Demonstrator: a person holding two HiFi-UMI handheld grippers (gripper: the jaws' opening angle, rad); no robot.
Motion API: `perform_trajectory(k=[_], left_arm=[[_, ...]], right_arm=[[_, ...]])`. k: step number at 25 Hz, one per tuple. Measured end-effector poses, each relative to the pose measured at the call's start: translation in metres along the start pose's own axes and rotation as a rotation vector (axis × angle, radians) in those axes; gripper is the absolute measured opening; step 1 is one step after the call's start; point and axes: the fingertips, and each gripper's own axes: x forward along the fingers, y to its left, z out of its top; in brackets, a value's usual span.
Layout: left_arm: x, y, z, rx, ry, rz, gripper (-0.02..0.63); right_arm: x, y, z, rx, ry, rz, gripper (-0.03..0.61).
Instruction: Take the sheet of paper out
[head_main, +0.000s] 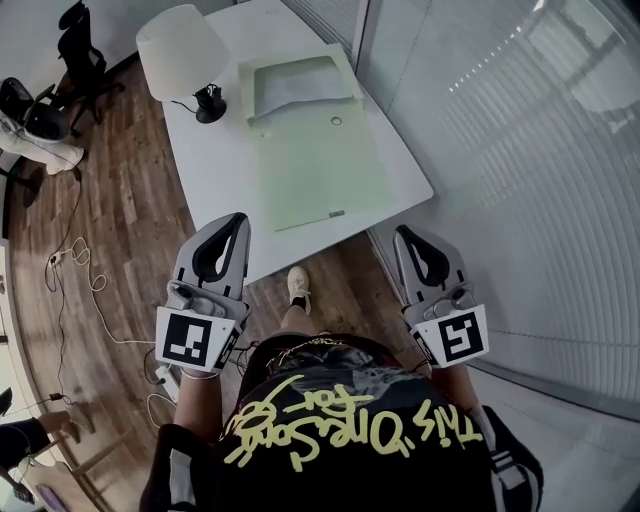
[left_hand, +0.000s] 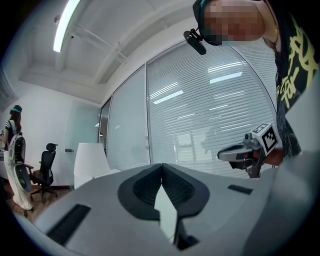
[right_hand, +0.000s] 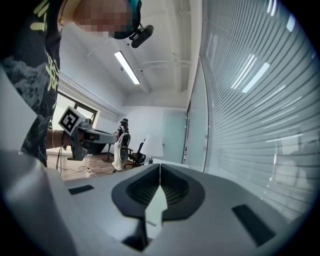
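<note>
The pale green folder (head_main: 320, 165) lies on the white tabletop (head_main: 215, 180) just right of the lamp (head_main: 182, 52), with the sheet of paper (head_main: 300, 88) tucked in its far end. The left gripper (head_main: 238, 220) and right gripper (head_main: 405, 233) hover well short of the lamp, the fingers (left_hand: 140, 190) of all 2 pressed together, empty.

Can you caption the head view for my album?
Shut grey left gripper and grey right gripper face a pale green plastic folder on a white table.
</note>
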Motion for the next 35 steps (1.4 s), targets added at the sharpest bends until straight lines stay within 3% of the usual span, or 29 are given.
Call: perform_trajectory(k=[22,26,35], left_arm=[[0.111,0.085,-0.018,-0.060,0.099,-0.020,0.008],[0.124,0.097,-0.035,-0.033,0.135,-0.028,0.008],[0.146,0.116,-0.042,-0.110,0.125,-0.030,0.008]], right_arm=[[0.130,-0.060,-0.004,0.036,0.075,0.020,0.009],[0.152,-0.063,-0.011,0.025,0.103,0.010,0.009],[0.181,-0.079,-0.023,0.013,0.154,-0.009,0.009]])
